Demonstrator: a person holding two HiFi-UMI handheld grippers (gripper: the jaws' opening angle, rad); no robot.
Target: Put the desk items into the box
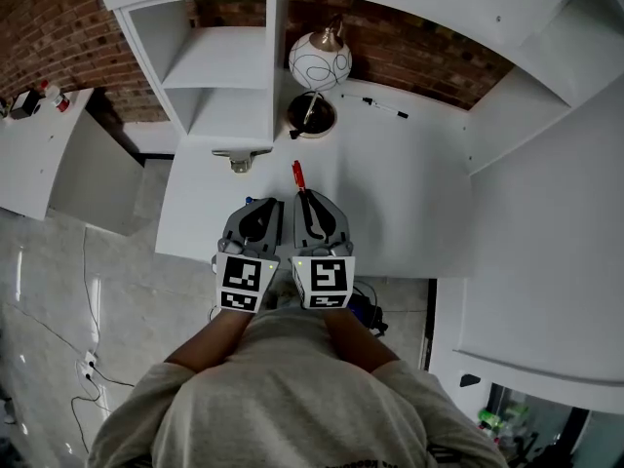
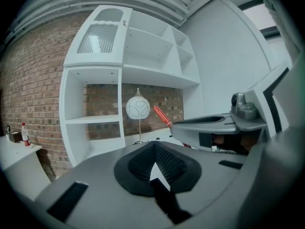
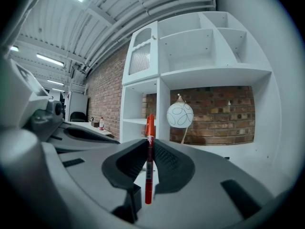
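No text, label, brand or number can be read anywhere in these views.

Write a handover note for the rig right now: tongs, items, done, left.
The left tongs are shut and empty, over the near edge of the white desk.
The right tongs are shut on the red pen, close beside the left.
The black marker lies on the desk, right of the globe lamp.
The box is not in any view.
Done: pen in grip. Left: find the box, drop the pen in, fetch the marker.
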